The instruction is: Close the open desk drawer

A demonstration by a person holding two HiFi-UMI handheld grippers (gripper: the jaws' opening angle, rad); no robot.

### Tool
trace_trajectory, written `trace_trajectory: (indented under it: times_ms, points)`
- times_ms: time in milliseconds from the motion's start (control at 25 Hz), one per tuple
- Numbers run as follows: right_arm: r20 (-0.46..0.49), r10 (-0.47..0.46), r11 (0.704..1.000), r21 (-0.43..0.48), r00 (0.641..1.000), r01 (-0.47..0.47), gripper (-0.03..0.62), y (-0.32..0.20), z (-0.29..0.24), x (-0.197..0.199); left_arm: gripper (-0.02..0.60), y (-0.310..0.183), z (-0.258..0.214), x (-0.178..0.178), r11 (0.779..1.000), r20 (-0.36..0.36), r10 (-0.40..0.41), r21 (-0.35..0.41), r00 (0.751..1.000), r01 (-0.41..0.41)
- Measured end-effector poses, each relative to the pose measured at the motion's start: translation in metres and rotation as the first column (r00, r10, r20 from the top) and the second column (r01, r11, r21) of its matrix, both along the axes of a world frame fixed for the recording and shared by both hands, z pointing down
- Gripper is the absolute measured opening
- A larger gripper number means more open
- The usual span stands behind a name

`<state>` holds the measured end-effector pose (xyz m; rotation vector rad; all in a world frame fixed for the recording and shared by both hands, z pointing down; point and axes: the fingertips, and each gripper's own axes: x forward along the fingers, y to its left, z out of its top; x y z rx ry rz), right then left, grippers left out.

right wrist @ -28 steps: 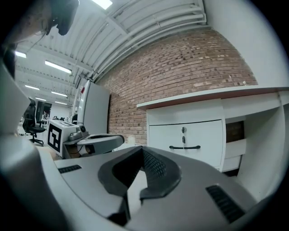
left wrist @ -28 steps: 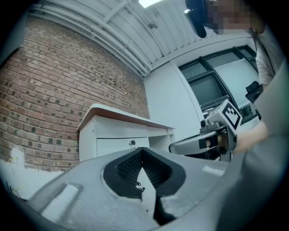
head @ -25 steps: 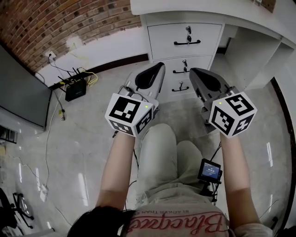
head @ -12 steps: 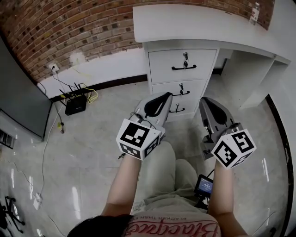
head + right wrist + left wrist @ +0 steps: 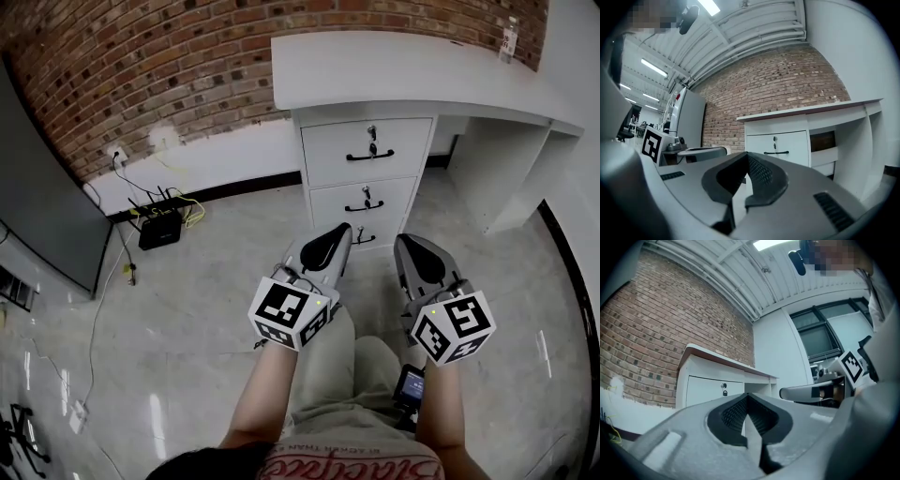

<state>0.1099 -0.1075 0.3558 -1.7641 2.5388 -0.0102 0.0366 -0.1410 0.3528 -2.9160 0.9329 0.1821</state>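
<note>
Shiny flr (image 5: 187, 309), brick wall (image 5: 141, 66), wht desk (image 5: 394, 70)

The desk (image 5: 403, 66) stands before the brick wall (image 5: 141, 75), drawers (image 5: 366, 155) under its left end.

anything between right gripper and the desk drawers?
Nothing. The head view shows only bare floor between the right gripper and the desk drawers. The right gripper view also shows nothing in front of them.
</note>
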Motion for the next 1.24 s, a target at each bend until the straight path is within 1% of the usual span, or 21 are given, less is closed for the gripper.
trace_trajectory:
  times_ms: [160, 360, 600, 1040, 1240]
  points:
    - [0.021, -0.007, 1.000, -0.003, 1.000, 0.007, 0.009, 0.008, 0.001, 0.000, 0.003, 0.010, 0.001, 0.004, 1.000, -0.002, 0.004, 0.009, 1.000, -0.004]
    - [0.018, -0.005, 1.000, -0.027, 1.000, 0.006, 0.009, 0.012, 0.005, -0.001, 0.003, 0.020, -0.004, 0.005, 1.000, -0.007, -0.001, 0.021, 1.000, 0.001]
    - [0.012, -0.026, 0.999, -0.038, 1.000, 0.027, 0.009, 0.013, 0.007, -0.005, 0.003, 0.025, -0.009, 0.006, 0.999, -0.012, -0.010, 0.030, 1.000, 0.011]
    - [0.036, -0.058, 0.997, -0.041, 0.998, 0.059, 0.009, 0.019, 0.004, -0.007, 0.003, 0.030, -0.012, 0.008, 0.999, -0.008, -0.004, 0.038, 1.000, 0.004]
    - [0.026, -0.064, 0.997, -0.040, 0.998, 0.065, 0.009, 0.023, 0.004, -0.007, 0.003, 0.033, -0.012, 0.008, 0.999, -0.003, 0.000, 0.044, 1.000, 0.001]
